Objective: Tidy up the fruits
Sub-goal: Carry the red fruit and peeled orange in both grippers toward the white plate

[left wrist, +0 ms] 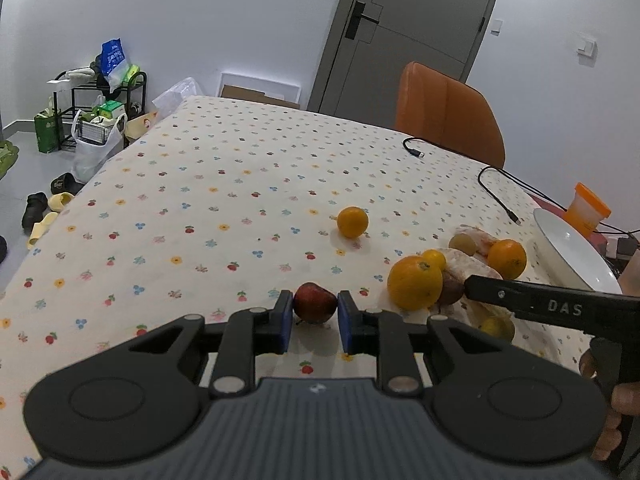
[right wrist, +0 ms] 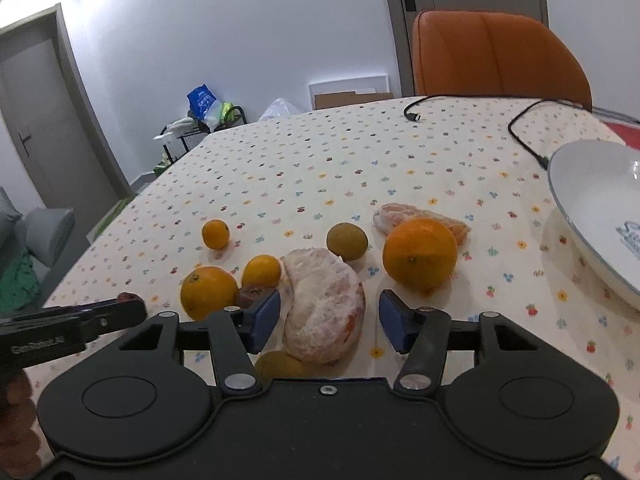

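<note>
A dark red apple (left wrist: 315, 303) sits on the flowered tablecloth (left wrist: 224, 200) between the blue pads of my left gripper (left wrist: 315, 318), which touch it on both sides. My right gripper (right wrist: 330, 320) stands open around a big peeled citrus piece (right wrist: 324, 308), with a gap at its right pad. Its black finger (left wrist: 520, 300) enters the left wrist view from the right. Around the piece lie a large orange (right wrist: 420, 254), another orange (right wrist: 208, 292), two small ones (right wrist: 262, 271) (right wrist: 216, 234), a greenish round fruit (right wrist: 347, 242) and a second peeled piece (right wrist: 404, 216).
A white bowl (right wrist: 592, 200) stands at the table's right edge, with an orange-lidded cup (left wrist: 588, 208) behind it. Two black cables (right wrist: 520, 128) lie at the back right. An orange chair (right wrist: 496, 52) is behind the table. A hand (left wrist: 612, 412) holds the right gripper.
</note>
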